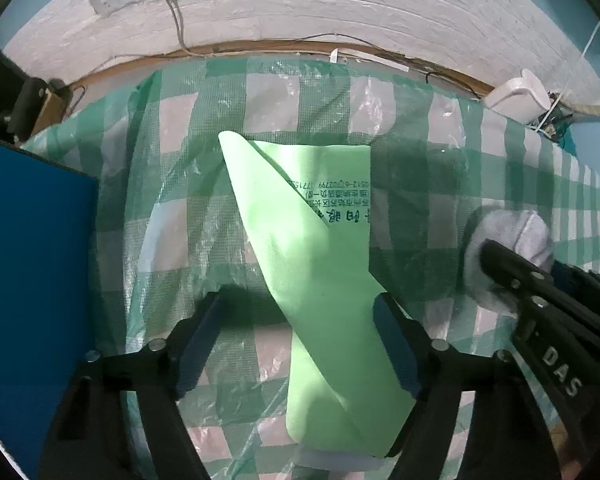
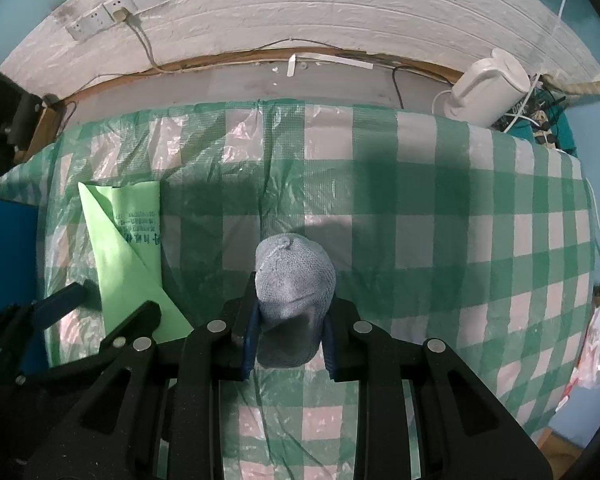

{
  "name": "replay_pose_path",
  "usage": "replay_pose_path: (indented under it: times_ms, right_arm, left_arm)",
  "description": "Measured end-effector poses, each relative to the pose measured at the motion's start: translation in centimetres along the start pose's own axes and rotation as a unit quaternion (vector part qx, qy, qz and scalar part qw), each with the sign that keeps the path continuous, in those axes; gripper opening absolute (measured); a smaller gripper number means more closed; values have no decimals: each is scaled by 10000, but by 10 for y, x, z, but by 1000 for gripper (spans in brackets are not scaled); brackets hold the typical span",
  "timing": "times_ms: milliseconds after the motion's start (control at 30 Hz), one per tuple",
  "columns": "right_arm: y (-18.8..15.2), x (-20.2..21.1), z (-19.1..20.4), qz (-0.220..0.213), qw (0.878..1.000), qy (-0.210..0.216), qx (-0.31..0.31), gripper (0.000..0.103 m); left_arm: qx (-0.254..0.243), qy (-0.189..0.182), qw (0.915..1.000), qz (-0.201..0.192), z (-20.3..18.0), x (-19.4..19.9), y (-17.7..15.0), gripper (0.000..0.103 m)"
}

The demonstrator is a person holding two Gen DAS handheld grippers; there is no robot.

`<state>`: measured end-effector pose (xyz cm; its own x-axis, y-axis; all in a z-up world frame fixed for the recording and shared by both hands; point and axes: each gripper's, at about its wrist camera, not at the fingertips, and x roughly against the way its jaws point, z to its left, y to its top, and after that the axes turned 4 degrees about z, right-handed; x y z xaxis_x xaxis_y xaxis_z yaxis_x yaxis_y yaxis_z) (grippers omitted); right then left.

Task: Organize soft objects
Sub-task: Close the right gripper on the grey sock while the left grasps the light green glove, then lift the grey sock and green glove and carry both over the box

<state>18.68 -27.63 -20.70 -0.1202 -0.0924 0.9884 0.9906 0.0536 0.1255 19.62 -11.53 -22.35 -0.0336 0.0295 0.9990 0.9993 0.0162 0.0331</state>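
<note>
A light green cloth with printed text lies partly folded on the green-checked table cover. My left gripper points down over its near end. The jaws stand open, the cloth lies between them close to the right finger, and the left finger is clear of it. A rolled grey knitted sock sits between the blue pads of my right gripper, which is shut on it. The left wrist view has that sock at the right. In the right wrist view the green cloth lies at the left under the left gripper.
A blue box stands at the table's left edge. A white appliance with tangled cables sits at the back right corner. Wall sockets and a cable run along the white brick wall. A plastic bag hangs beyond the right edge.
</note>
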Motion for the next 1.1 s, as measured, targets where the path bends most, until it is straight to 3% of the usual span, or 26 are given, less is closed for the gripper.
replay_pose_path:
  times_ms: [100, 167, 233, 333, 533, 667, 767, 933, 1000, 1100]
  right_arm:
    - [-3, 4, -1, -27, 10000, 31, -19, 24]
    - [-5, 7, 0, -42, 10000, 37, -21, 24]
    - [-7, 8, -1, -48, 10000, 39, -21, 24]
    - [-9, 11, 0, -57, 10000, 13, -19, 24]
    - [-15, 20, 3, -89, 9999, 34, 76, 24]
    - [-19, 26, 4, -105, 9999, 30, 100, 24]
    - [-21, 31, 4, -123, 9999, 55, 99, 24]
    - [-26, 34, 2, -162, 9997, 22, 181, 24]
    - [-26, 33, 0, -146, 9997, 2, 190, 24]
    - [-27, 30, -5, -125, 9997, -15, 188, 24]
  left_arm:
    - [-84, 82, 9999, -52, -5, 0, -1, 61]
    - [-191, 230, 9995, -103, -8, 1, -3, 49]
    - [-266, 372, 9989, -142, -10, 1, -4, 29]
    - [-251, 331, 9991, -125, -6, 2, -6, 11]
    - [-254, 244, 9991, -246, 3, 12, -13, 5]
    - [-247, 131, 9990, -344, 8, 25, -16, 4]
    - [-146, -158, 9993, -292, 10, 28, -13, 7]
    - [145, -775, 9968, 125, 15, 15, -8, 50]
    - [210, -885, 9958, 120, 12, 12, -10, 52]
    - [146, -752, 9969, 192, 6, 5, -8, 60]
